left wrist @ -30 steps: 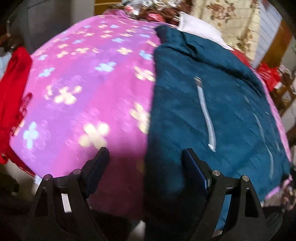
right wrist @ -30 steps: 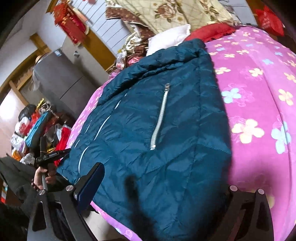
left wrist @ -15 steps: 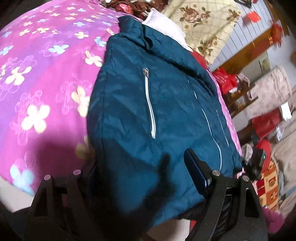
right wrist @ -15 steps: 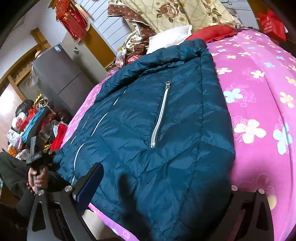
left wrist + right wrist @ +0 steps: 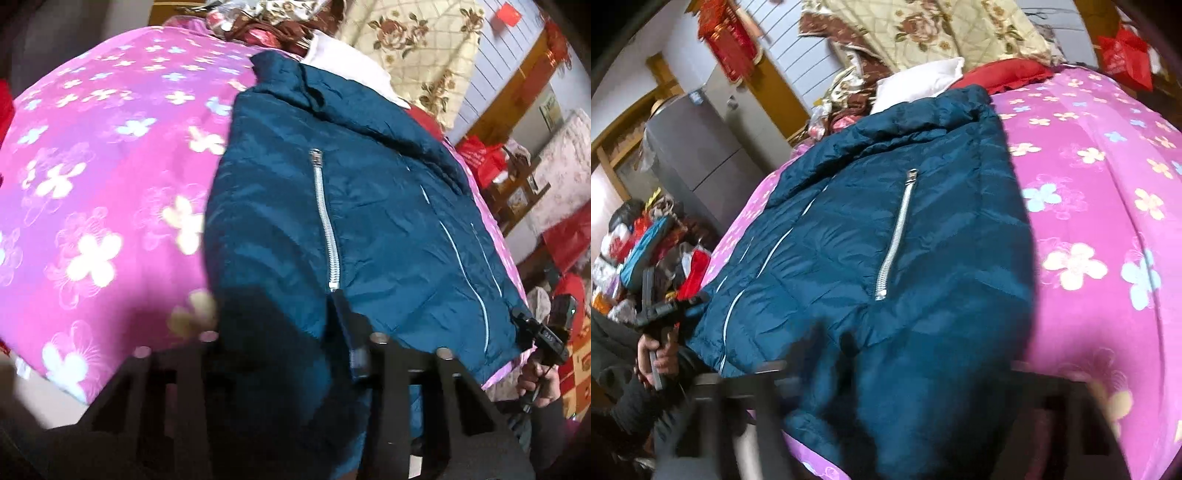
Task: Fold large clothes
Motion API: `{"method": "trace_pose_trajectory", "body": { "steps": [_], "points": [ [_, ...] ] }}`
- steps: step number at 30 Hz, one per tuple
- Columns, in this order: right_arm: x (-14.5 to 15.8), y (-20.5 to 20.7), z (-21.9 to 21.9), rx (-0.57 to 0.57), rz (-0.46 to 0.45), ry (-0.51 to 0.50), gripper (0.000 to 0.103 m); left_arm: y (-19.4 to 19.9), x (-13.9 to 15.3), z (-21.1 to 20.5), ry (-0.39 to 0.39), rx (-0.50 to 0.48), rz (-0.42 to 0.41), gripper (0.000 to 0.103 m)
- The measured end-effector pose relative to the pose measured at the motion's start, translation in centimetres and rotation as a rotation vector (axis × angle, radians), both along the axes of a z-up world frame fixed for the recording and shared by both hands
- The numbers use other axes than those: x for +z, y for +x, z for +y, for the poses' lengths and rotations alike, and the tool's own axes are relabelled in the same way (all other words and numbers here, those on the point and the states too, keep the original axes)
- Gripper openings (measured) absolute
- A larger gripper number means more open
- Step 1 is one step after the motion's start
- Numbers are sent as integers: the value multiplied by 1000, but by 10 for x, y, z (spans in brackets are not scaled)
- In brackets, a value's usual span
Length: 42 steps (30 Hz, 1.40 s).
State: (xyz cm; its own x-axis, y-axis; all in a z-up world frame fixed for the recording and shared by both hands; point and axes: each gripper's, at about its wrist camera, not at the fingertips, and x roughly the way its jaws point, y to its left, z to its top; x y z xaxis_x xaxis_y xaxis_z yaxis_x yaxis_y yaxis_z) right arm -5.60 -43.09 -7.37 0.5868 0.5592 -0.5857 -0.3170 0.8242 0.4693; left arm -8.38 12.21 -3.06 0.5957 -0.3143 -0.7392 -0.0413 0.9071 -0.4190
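Note:
A dark teal padded jacket (image 5: 369, 206) with silver zippers lies on a pink flowered bedspread (image 5: 92, 184); it also shows in the right wrist view (image 5: 849, 240). My left gripper (image 5: 284, 339) has closed in on the jacket's near hem, with cloth bunched between its fingers. My right gripper (image 5: 897, 373) sits at the hem on the other side, its fingers blurred and mostly hidden by cloth. The far fingertips of both are covered by fabric.
Pillows and a floral quilt (image 5: 942, 33) are piled at the head of the bed. A grey fridge (image 5: 698, 147) and heaps of clothes (image 5: 639, 251) stand beside the bed. The bed's near edge is just under both grippers.
Both grippers have moved in onto the jacket's near hem. The left gripper's fingers have drawn closer together around the cloth. The right view has become blurred with motion.

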Motion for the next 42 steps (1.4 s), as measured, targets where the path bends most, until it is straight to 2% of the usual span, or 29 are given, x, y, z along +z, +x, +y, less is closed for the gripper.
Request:
{"method": "trace_pose_trajectory", "body": {
  "steps": [1, 2, 6, 11, 15, 20, 22, 24, 26, 27, 29, 34, 42],
  "points": [
    [0, 0, -3, 2, 3, 16, 36, -2, -1, 2, -13, 15, 2, 30],
    [0, 0, -4, 7, 2, 21, 33, -3, -2, 5, -27, 25, 1, 29],
    [-5, 3, 4, 5, 12, -53, 33, -6, -2, 0, 18, 17, -13, 33],
    [-6, 3, 3, 21, 15, -25, 34, -8, -2, -10, 43, -14, -25, 46],
    [-6, -1, 11, 61, 6, -47, 34, -10, -2, -12, 50, -10, -25, 47],
    [-9, 0, 5, 7, 33, 25, 34, -6, -1, -17, 86, 16, -18, 47],
    [-6, -3, 12, 6, 22, -14, 36, -6, -1, -16, 91, 44, -7, 38],
    [-1, -8, 23, -1, -6, -86, 35, -5, -2, -13, 81, 70, 9, 22],
    [3, -15, 31, -26, -30, -149, 20, -6, -3, -8, 50, 78, 16, 13],
    [5, -19, 33, -42, -43, -148, 17, -7, -1, -8, 52, 82, 16, 10],
    [13, -32, 38, -68, -91, -149, 11, -11, 5, -7, 75, 93, 13, 8],
    [31, -70, 43, -110, -166, -113, 10, -30, 29, 8, 72, 105, -19, 8],
    [49, -105, 21, -148, -171, 1, 10, -68, 50, 20, 17, 75, -64, 8]
  ]
}}
